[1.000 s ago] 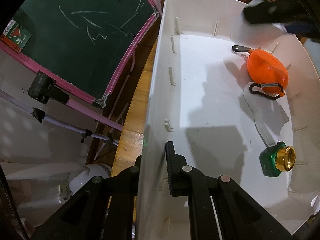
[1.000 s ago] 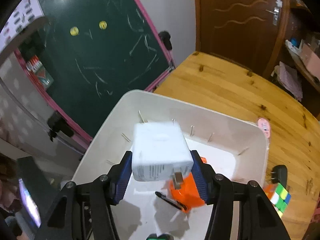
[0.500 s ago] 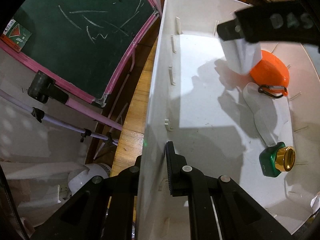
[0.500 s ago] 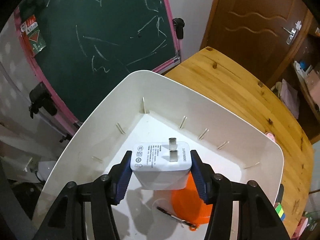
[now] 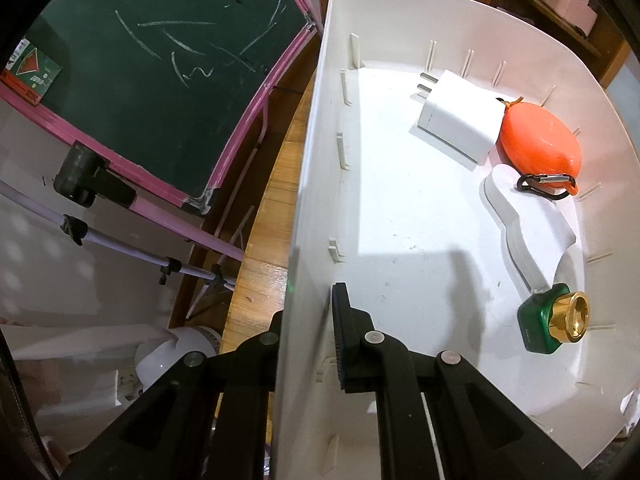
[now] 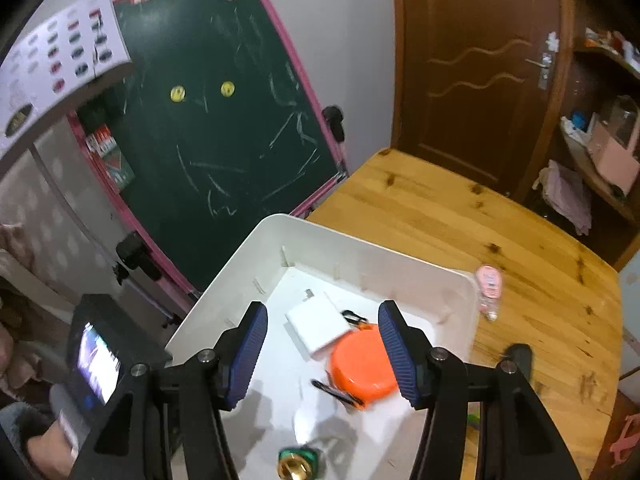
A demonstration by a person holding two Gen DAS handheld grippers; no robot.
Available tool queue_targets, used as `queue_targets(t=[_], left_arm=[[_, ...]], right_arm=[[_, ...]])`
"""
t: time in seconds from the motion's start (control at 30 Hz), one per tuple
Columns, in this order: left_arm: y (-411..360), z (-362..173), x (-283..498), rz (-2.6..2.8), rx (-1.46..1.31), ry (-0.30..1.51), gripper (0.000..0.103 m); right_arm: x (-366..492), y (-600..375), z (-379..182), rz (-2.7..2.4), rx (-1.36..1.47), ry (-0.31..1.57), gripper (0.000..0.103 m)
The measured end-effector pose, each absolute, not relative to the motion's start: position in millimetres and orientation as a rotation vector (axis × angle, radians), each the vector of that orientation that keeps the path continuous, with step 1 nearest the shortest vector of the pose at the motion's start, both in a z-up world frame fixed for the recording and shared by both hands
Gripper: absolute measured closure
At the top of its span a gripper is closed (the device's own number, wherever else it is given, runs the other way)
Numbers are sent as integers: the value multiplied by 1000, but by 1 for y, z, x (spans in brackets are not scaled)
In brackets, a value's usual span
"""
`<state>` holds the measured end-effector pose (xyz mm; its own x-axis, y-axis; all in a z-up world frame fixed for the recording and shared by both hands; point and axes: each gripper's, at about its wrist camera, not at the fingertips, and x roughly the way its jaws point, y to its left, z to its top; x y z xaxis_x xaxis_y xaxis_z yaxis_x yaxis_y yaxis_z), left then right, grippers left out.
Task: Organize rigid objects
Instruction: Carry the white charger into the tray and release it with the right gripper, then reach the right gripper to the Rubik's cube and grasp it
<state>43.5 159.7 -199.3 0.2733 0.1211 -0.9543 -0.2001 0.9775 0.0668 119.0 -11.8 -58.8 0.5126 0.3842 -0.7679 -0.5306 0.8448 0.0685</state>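
Below your spread, empty right tool (image 6: 322,350), the white charger (image 6: 318,325) lies in the white bin (image 6: 460,292), touching the orange case (image 6: 362,366); your left tool (image 5: 306,324) clamps the bin's wall.

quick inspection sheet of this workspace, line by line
surface: wooden table, white bin on it
job's things: white charger touching orange case, green-gold lamp, all in bin
clutter: pink object and dark object on table beside bin
grippers: left gripper clamps bin wall; right gripper open, empty, above bin
cables: nothing seen
surroundings: chalkboard, brown door, shelves
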Motion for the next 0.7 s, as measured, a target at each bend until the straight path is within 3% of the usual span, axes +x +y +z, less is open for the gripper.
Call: queue_targets(t=[0.7], left_arm=[[160,-200,42,226,-66,1273,92]], right_arm=[[72,-149,-49,361,-94,857,45]])
